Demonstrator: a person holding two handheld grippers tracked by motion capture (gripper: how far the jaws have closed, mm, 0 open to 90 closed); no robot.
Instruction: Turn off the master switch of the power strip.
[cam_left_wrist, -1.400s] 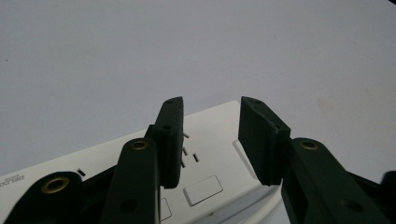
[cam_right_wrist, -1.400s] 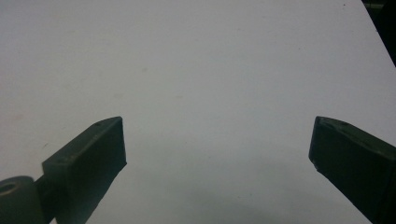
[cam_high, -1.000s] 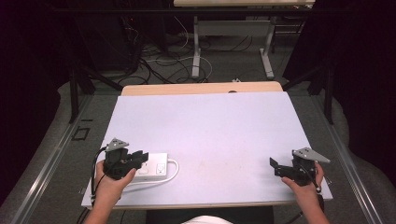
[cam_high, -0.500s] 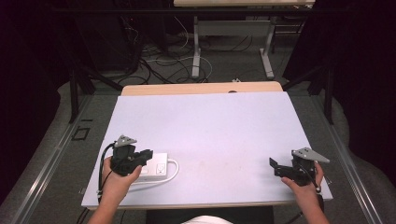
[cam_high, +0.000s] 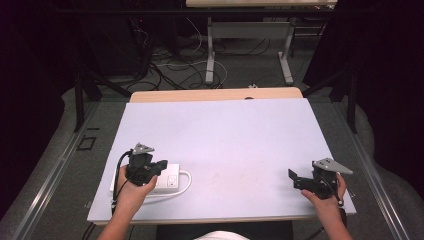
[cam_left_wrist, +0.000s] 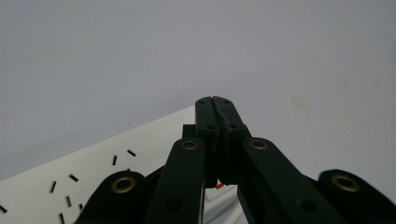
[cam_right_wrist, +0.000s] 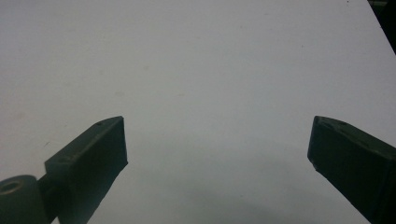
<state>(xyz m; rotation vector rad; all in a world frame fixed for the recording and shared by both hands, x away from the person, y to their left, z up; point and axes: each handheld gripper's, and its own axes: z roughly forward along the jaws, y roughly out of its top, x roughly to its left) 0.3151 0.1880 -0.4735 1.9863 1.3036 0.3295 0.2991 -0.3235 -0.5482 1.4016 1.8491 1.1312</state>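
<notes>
Your left gripper (cam_high: 161, 165) sits over the white power strip (cam_high: 172, 181) in the lower left of the high view, near the front edge of the white table (cam_high: 225, 135). The strip lies flat, its white cord (cam_high: 186, 184) looping off its right end and back along the near side.

Left tongs: pressed together, tip to tip, in the left gripper view (cam_left_wrist: 215, 103). A small red spot (cam_left_wrist: 218, 185) shows low between the linkage arms, above the strip's surface (cam_left_wrist: 88, 170); it may be the strip's switch, but the jaws hide most of it, so I can't say for sure. Nothing is visibly pinched.

Right gripper (cam_high: 295, 178): lower right of the high view, resting in your hand close to the table's front edge, well apart from the strip. Its tongs are spread wide in the right gripper view (cam_right_wrist: 217, 149), with bare table between them.

Progress, as a judgement: early. You have closed tongs poised at the strip's end, as if to press or nudge something there. No plug is in a socket, and the strip has not been lifted. The right hand has no part in it yet.

View comparison: the high view gives the layout, strip against table edge and both hands' spacing, but the left jaws are too small there to read. The left gripper view settles the jaw state and shows the socket slots (cam_left_wrist: 70, 177) at lower left.
</notes>
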